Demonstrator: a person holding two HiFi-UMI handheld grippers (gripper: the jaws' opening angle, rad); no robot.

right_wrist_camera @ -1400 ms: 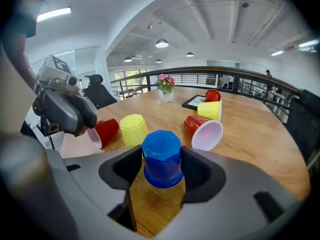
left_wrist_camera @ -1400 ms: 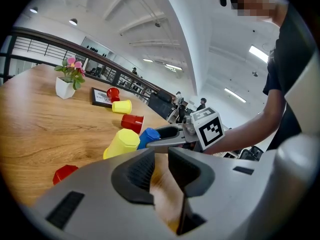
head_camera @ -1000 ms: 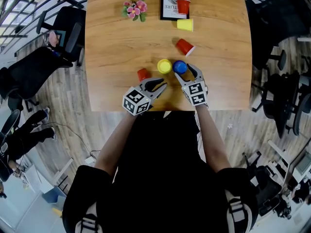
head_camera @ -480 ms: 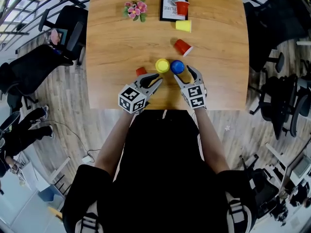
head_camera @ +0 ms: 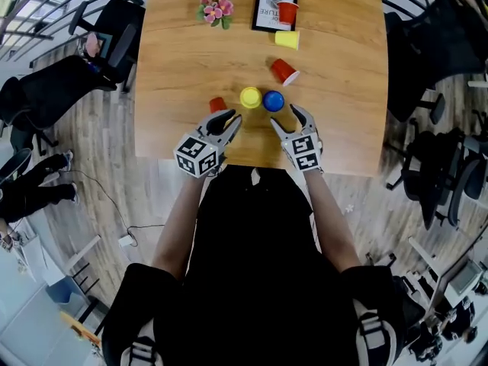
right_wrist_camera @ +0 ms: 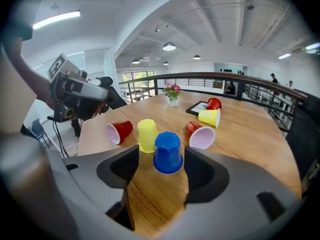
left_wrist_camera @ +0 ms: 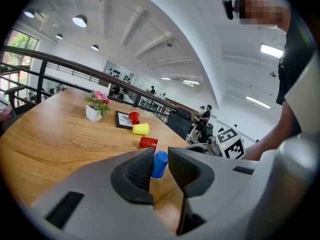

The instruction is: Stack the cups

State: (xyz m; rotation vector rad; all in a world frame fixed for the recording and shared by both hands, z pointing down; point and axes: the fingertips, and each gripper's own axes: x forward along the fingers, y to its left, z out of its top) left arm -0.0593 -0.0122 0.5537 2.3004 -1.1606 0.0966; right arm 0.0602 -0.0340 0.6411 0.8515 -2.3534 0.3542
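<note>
An upside-down blue cup (head_camera: 273, 101) stands beside an upside-down yellow cup (head_camera: 250, 97) near the table's front edge. My right gripper (head_camera: 287, 119) is open just short of the blue cup (right_wrist_camera: 167, 151), which it does not touch. A red cup (head_camera: 218, 105) lies on its side left of the yellow one. My left gripper (head_camera: 226, 120) hovers just in front of it, its jaws a narrow gap apart with nothing between them (left_wrist_camera: 160, 176). Farther back lie another red cup (head_camera: 284, 71) and a yellow cup (head_camera: 287, 40). A third red cup (head_camera: 287, 11) stands on a framed card.
The wooden table (head_camera: 183, 67) ends close in front of both grippers. A small flower pot (head_camera: 216, 10) and the black-framed card (head_camera: 266, 9) sit at the far side. Office chairs (head_camera: 107, 36) stand around the table on the floor.
Both grippers have lifted a little and drawn back slightly from the cups. The left one has shifted left, closer to the lying red cup. The cups have not moved.
</note>
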